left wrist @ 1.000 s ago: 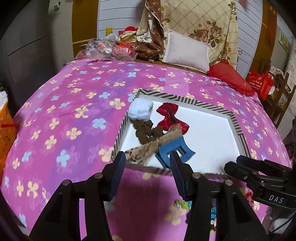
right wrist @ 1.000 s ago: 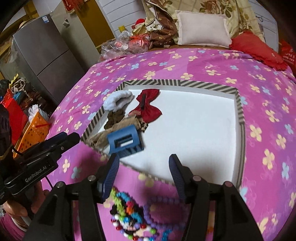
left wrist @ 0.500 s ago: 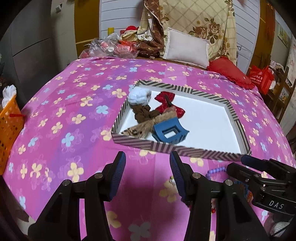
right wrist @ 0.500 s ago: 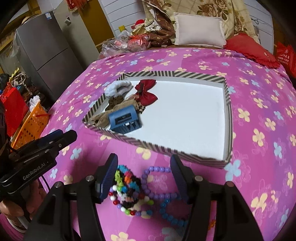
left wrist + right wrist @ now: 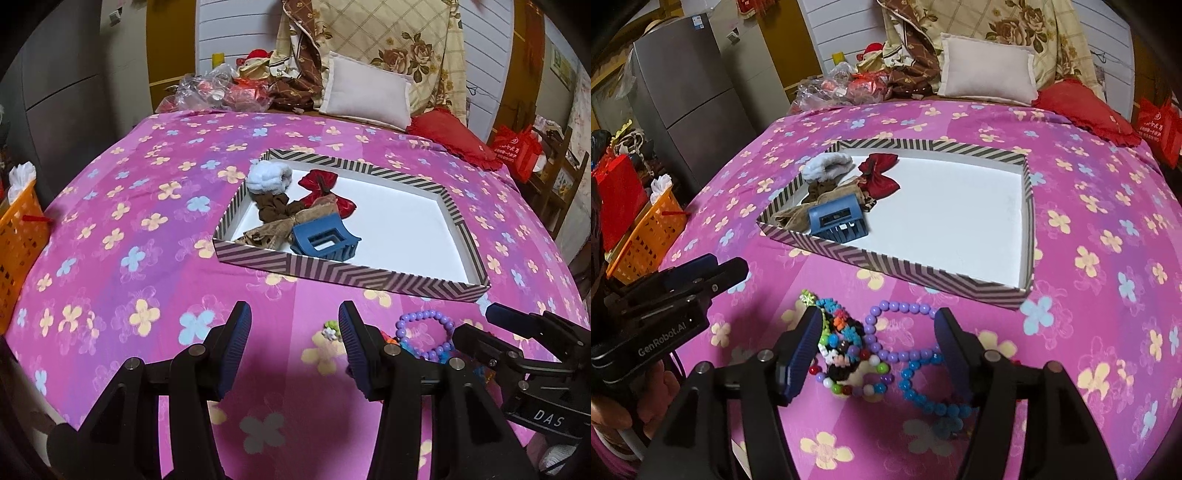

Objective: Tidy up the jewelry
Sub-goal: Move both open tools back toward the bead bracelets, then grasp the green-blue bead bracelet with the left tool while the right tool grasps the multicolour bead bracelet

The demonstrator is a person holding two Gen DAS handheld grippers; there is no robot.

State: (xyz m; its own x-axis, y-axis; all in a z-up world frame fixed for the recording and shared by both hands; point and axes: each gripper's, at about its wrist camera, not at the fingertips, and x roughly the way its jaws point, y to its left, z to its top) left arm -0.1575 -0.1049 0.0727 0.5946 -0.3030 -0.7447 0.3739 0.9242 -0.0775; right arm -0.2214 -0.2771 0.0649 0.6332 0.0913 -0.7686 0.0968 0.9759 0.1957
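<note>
Both hand-held grippers are pulling back from the striped tray (image 5: 923, 275); the right hand-held gripper (image 5: 875, 347), jaws opening, is now framing the bead bracelets (image 5: 886, 347) at the tray's 6 o'clock; the left hand-held gripper (image 5: 291, 343) hangs spread, empty.

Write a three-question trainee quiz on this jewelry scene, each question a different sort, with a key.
1. True or false: the blue hair claw lies inside the striped tray.
2. Multiple choice: the purple bead bracelet lies A) in the tray, B) on the bedspread in front of the tray, C) on the white pillow.
3. Fill in: the right tool hangs over the bracelets, its jaws opening, and the pads grip ____.

Key: 1 true; 2 B; 3 nothing.
</note>
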